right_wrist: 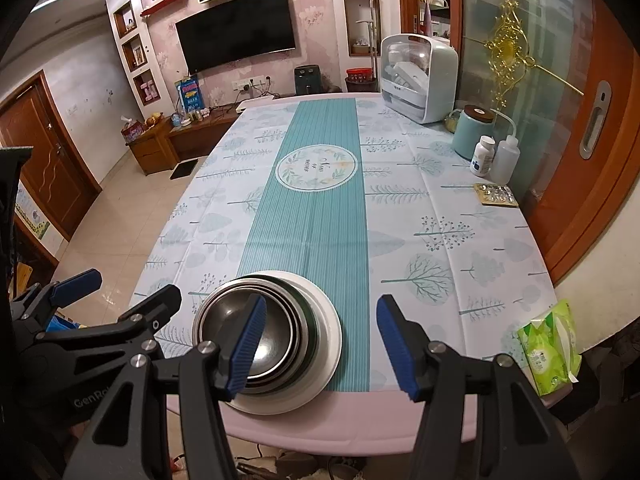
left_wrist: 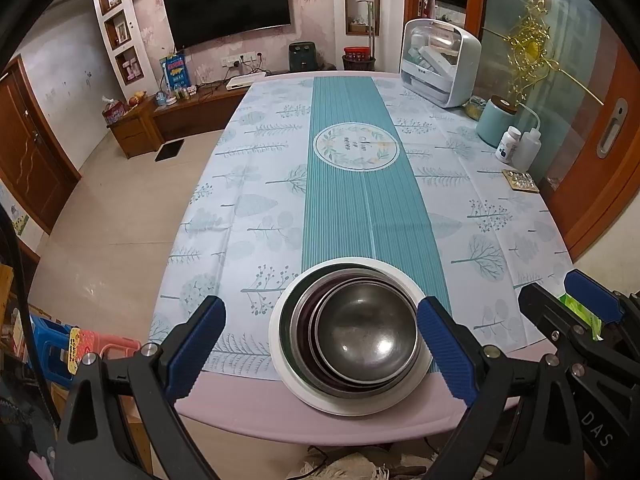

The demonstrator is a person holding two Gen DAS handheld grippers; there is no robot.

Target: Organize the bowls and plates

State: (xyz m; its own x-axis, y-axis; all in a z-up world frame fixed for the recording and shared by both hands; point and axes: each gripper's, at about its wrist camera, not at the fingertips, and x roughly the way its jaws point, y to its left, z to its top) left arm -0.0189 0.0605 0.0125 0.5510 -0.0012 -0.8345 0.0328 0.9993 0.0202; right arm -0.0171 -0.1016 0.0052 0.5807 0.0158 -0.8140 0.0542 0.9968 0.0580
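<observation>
Clearly the stack will handle as a mixed load: nested metal bowls (left_wrist: 362, 336), three or four of them by their rims, sit inside a white plate (left_wrist: 348, 402) at the near edge of the desk (left_wrist: 248, 408), on the end of the teal striped runner (left_wrist: 352, 184). The bowls look like thin stainless steel, dull grey and smooth, so each should be light, stiff and slippery against its neighbours. The plate looks ceramic or melamine; I cannot tell which, so it is safest treated as breakable and the heaviest piece.

The left tongs (left_wrist: 320, 344) are spread wide with nothing held, their ribbed blue pads flanking the plate on either side. The right tongs (right_wrist: 320, 346) are likewise wide open and empty; one pad hangs over the bowls, the other lies off to the plate's right above the runner.

A rim pinch seems the best hold: one pad inside, one outside the innermost bowl's lip. Its curved wall gives little flat surface, and a nested bowl may stick and drag the one beneath. The plate's low outer rim, overhanging the cloth, offers the only purchase there.
</observation>
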